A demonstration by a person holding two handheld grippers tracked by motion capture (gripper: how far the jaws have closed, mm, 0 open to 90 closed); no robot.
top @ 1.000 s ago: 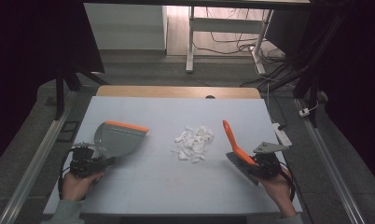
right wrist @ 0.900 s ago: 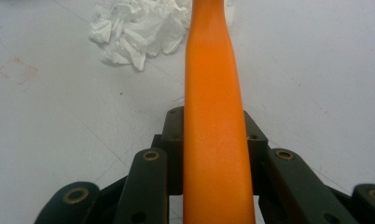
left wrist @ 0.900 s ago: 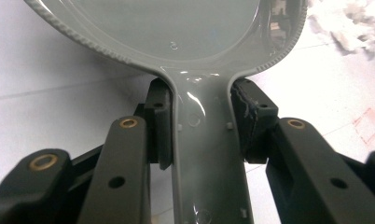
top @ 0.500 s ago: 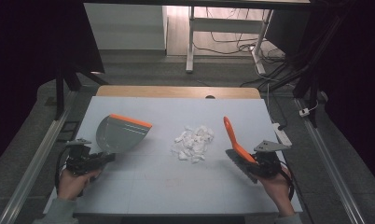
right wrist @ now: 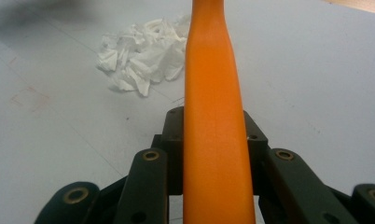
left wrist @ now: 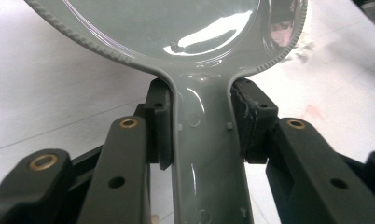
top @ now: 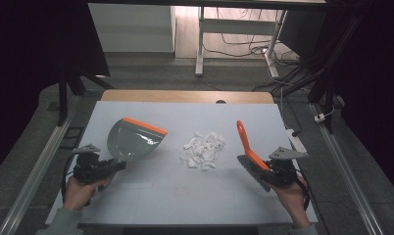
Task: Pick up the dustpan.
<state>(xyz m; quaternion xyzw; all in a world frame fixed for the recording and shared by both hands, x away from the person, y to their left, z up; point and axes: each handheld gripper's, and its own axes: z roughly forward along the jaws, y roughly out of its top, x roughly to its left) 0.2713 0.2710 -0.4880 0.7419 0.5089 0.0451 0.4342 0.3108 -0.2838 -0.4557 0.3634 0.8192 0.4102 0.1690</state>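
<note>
Your left gripper (top: 117, 165) is clamped on the stiff, slick dustpan (top: 134, 138) handle at nine o'clock; right gripper (top: 264, 171) clamped on the light brush (top: 250, 150) at three. Flimsy paper scraps (top: 203, 150) lie centre.

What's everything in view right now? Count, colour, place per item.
dustpan: 1, grey with orange lip, table left, handle clamped in left gripper
brush: 1, orange handle, dark bristles, table right, handle clamped in right gripper
paper scraps: one pile, white, table centre, between dustpan and brush
table: 1, pale top, wooden far edge
power strip: 1, white, at right table edge
cables: several, dark, floor behind table
left gripper: 1, black, jaws shut on dustpan handle
right gripper: 1, black, jaws shut on brush handle
hands: 2, bottom corners
</note>
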